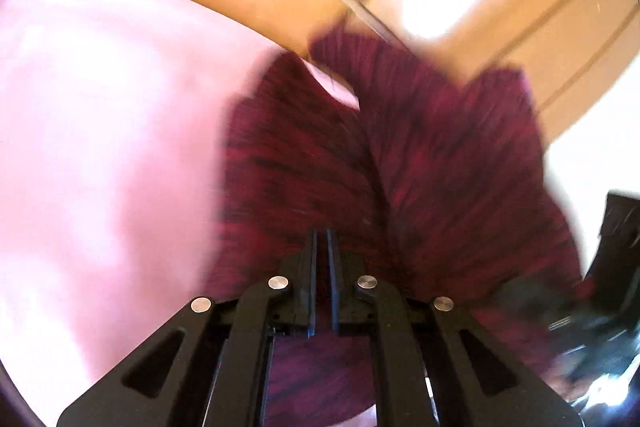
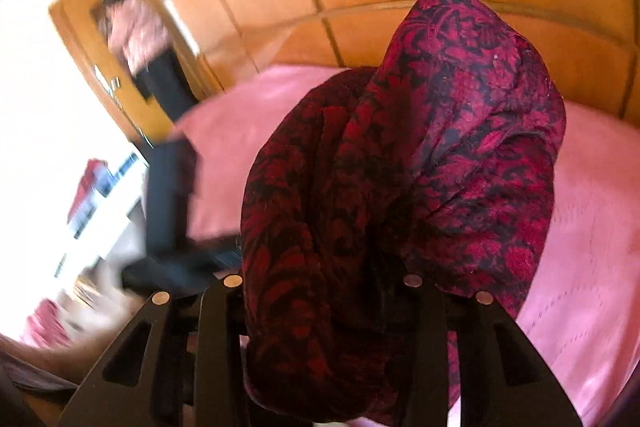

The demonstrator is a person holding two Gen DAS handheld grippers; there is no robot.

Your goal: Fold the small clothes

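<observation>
Pink bedspread (image 2: 592,227) — both hand-held grippers clamp garment (image 2: 440,131).

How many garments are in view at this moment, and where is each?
1. A dark red patterned garment hangs bunched over the right gripper, above the pink bedcover; the left gripper has it too. Others may lie hidden beneath or out of frame.

Pink bedspread (image 2: 592,227) open L & R; bunched red garment (image 2: 420,167) blocks mid, drapes right claw (image 2: 320,291)
</observation>
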